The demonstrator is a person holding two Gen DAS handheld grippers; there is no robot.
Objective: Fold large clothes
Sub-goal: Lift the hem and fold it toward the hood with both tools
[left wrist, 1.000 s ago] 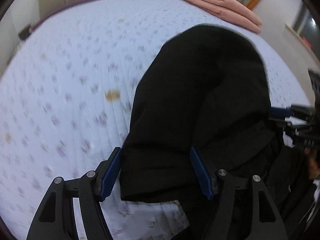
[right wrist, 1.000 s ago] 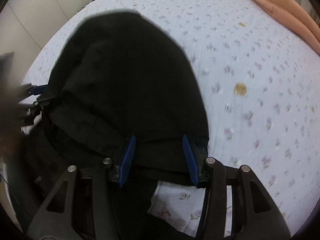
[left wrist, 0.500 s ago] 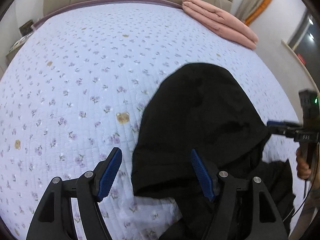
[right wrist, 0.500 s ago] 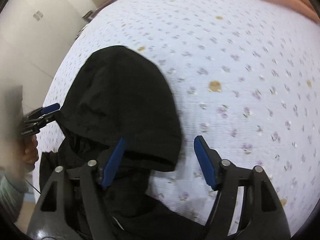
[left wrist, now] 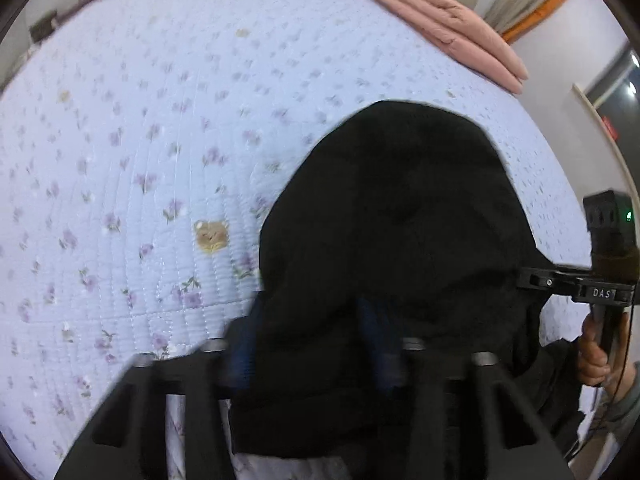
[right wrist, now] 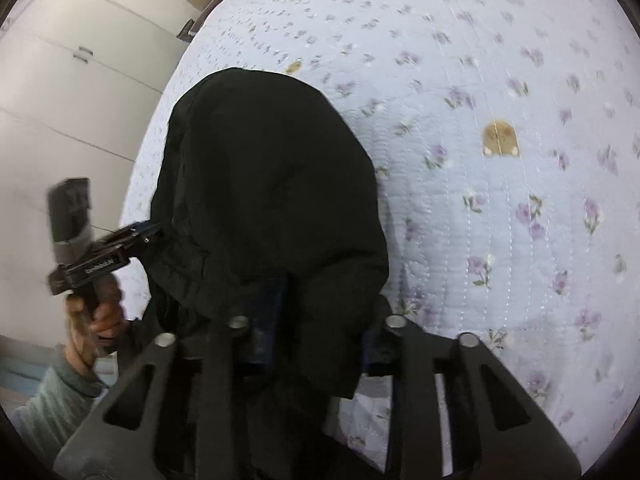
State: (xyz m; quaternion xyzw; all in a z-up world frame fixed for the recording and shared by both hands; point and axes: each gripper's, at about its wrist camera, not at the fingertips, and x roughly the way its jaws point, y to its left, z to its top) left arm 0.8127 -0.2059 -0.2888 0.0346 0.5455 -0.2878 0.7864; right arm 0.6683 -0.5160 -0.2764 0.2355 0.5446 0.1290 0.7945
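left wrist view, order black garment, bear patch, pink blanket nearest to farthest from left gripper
1. black garment: between the closing jaws of the left gripper.
2. bear patch: on the quilt, up and left.
3. pink blanket: far edge, upper right.

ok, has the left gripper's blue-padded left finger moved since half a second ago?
Yes, inward; left gripper closing. Finger was over floral quilt, clear of the black garment; now at its edge.

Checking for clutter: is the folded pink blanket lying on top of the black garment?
No, the pink blanket lies at the bed's far edge, apart from the black garment.
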